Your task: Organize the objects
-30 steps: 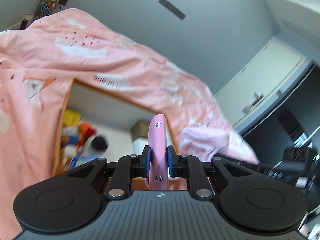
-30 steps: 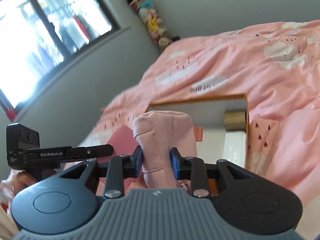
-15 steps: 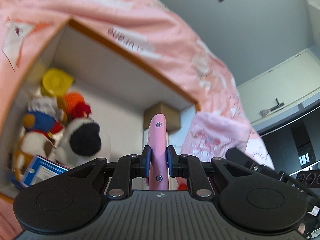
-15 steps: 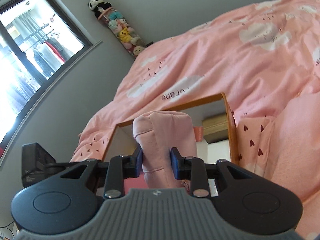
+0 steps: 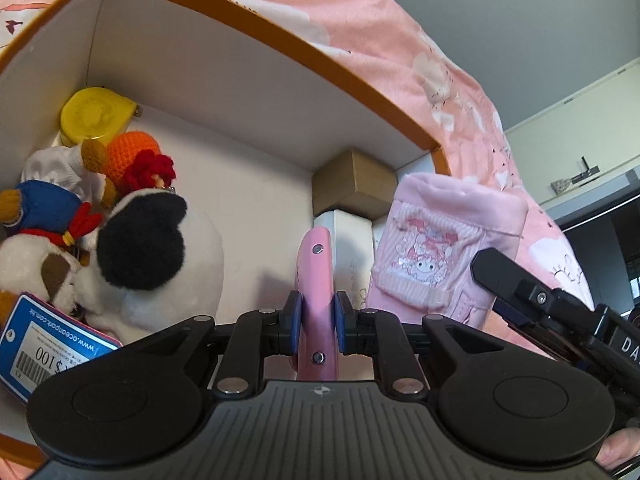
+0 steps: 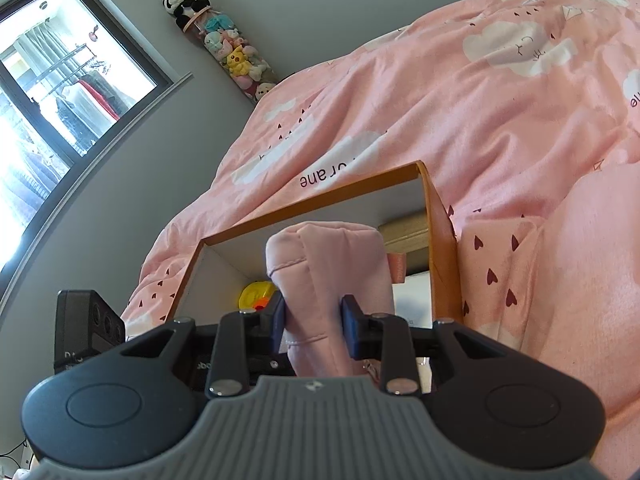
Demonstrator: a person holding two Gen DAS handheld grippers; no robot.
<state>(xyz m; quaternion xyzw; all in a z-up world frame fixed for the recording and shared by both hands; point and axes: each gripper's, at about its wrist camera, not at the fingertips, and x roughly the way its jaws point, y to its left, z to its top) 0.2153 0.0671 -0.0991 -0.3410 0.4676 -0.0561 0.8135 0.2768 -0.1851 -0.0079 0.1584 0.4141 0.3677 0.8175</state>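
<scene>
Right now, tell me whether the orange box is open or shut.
Open. The orange box has no lid over it: its white inside shows, with a black-and-white plush and a yellow round case lying in it.

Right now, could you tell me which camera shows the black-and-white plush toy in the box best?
The left wrist view: the black-and-white plush toy fills the box's left side, close and unobstructed. In the right wrist view it cannot be seen; the pink pouch and the right gripper block most of the box interior.

Bed, covered by pink cloud-print duvet (image 6: 500, 92). Resting directly on it: one open orange-rimmed box (image 5: 280, 46), white inside; one pink heart-print pillow (image 6: 496, 276) just beside the box.
</scene>
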